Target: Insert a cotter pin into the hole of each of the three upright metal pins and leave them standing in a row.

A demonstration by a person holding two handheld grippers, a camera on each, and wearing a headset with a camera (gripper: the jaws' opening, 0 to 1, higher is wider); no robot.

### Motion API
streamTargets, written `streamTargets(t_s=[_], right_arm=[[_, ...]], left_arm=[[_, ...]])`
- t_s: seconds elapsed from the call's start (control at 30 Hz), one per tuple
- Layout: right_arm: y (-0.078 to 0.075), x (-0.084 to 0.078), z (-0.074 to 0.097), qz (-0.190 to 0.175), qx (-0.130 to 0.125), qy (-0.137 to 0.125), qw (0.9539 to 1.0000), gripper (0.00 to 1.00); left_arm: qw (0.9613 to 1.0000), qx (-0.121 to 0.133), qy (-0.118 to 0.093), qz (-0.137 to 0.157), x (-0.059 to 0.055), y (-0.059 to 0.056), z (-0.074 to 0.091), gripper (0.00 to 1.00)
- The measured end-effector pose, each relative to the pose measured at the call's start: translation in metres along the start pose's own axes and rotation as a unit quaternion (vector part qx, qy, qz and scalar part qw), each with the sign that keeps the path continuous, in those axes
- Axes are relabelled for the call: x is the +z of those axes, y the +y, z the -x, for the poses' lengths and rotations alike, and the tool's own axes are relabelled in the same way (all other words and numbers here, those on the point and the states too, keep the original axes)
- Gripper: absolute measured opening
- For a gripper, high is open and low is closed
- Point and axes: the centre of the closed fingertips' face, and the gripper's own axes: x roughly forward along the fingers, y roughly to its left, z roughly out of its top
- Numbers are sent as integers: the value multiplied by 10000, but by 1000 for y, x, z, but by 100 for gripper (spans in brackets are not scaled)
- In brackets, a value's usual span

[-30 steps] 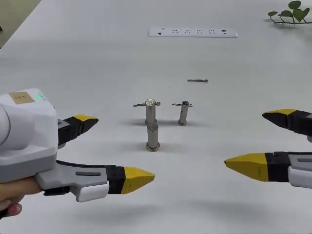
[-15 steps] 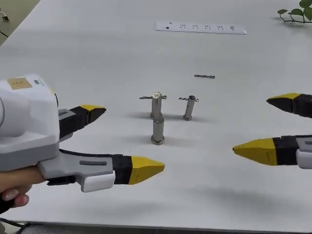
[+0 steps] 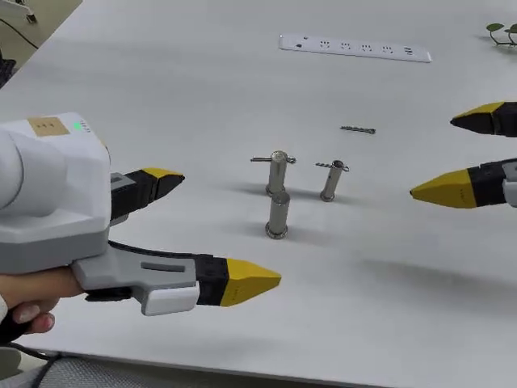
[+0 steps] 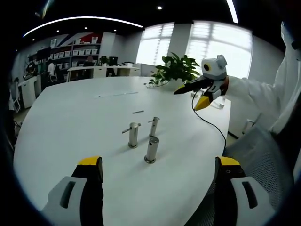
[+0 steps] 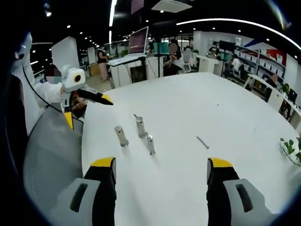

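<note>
Three upright metal pins stand mid-table. The back left pin (image 3: 278, 171) and back right pin (image 3: 329, 181) each carry a cotter pin through the top. The front pin (image 3: 278, 214) stands just before them, bare at the top. A loose cotter pin (image 3: 358, 129) lies flat behind them. My left gripper (image 3: 222, 230) is open at the near left, holding nothing. My right gripper (image 3: 436, 158) hovers open at the right, level with the pins. The left gripper view shows the pin group (image 4: 151, 149) ahead of its jaws. The right gripper view has the loose cotter pin (image 5: 202, 142) right of the pins (image 5: 140, 127).
A white power strip (image 3: 354, 47) lies at the far side of the white table (image 3: 161, 97). A potted plant (image 3: 505, 31) sits at the far right corner. The table's near edge (image 3: 242, 373) runs just below my left gripper.
The head camera has swung left and down, so the whole picture has shifted. My right gripper has risen and moved farther back. The left gripper and the pins have held still.
</note>
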Motion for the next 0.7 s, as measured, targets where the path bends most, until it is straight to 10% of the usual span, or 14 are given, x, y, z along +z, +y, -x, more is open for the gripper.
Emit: streamTargets(t_s=[0.7], right_arm=[[-46,-14,-68,754,444,1316,9874,55]], left_arm=[[9999,30,-8,-161,0,-2,6,99]])
